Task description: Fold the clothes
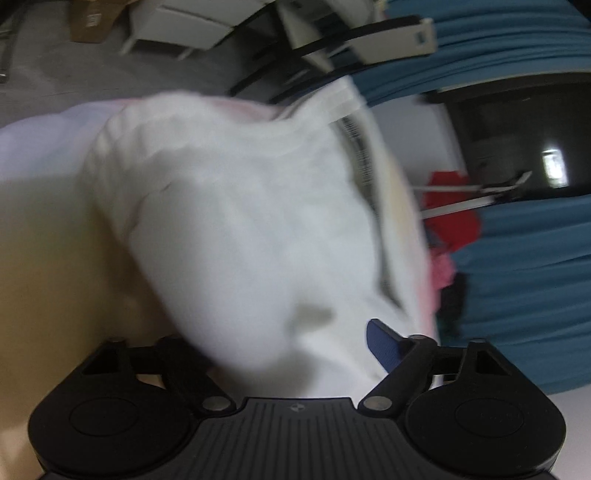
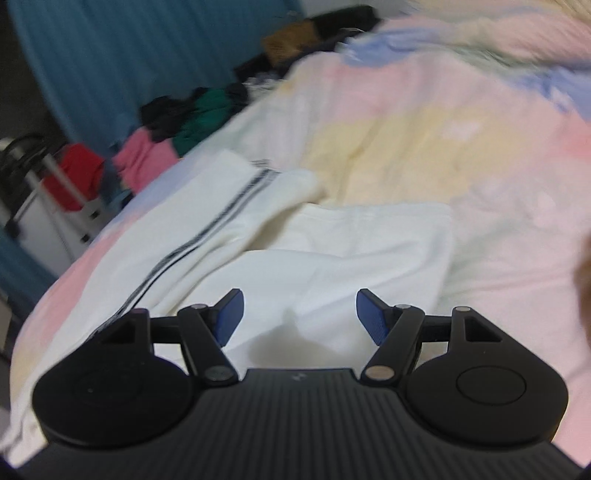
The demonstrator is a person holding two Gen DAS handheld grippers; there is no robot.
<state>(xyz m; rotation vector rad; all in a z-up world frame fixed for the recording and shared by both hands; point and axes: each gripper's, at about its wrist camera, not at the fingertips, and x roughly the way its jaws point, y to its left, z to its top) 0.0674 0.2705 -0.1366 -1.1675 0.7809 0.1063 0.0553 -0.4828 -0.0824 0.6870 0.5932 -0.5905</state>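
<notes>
Left wrist view: the left gripper (image 1: 295, 347) fills the bottom edge, and a bulging fold of the white garment (image 1: 240, 221) lies between its jaws. Only the right blue pad (image 1: 382, 345) shows, standing clear on the cloth's right side; the left finger is buried under the fold. Whether the pads press the cloth cannot be told, and the picture is blurred. To the left of the garment is a plain tan surface (image 1: 48, 258). Along the garment's right edge runs a band of dark stripes, and past that the pastel bedspread (image 1: 406, 206) shows as a narrow strip. Further right lie red and pink clothes (image 1: 454, 210) against a blue curtain (image 1: 524, 258). At the top, well away, are pale furniture and a cardboard box (image 1: 90, 18) on a grey floor.

Right wrist view: the right gripper (image 2: 299, 317) hovers with its jaws apart, both blue pads (image 2: 232, 314) in plain sight and nothing between them; it holds nothing. Just beyond and below the pads the white garment (image 2: 332, 251) lies rumpled on the bed, with a dark-striped band (image 2: 221, 218) running away to the upper left. It rests on the bedspread (image 2: 424, 125), banded in pink, yellow and pale blue, which fills the right and far part of the frame. Along the bed's left edge sits a row of other clothes (image 2: 155, 155): red, pink, green, black and brown. Behind them hangs the blue curtain (image 2: 110, 55). At far left stands a white metal frame (image 2: 55, 184).
</notes>
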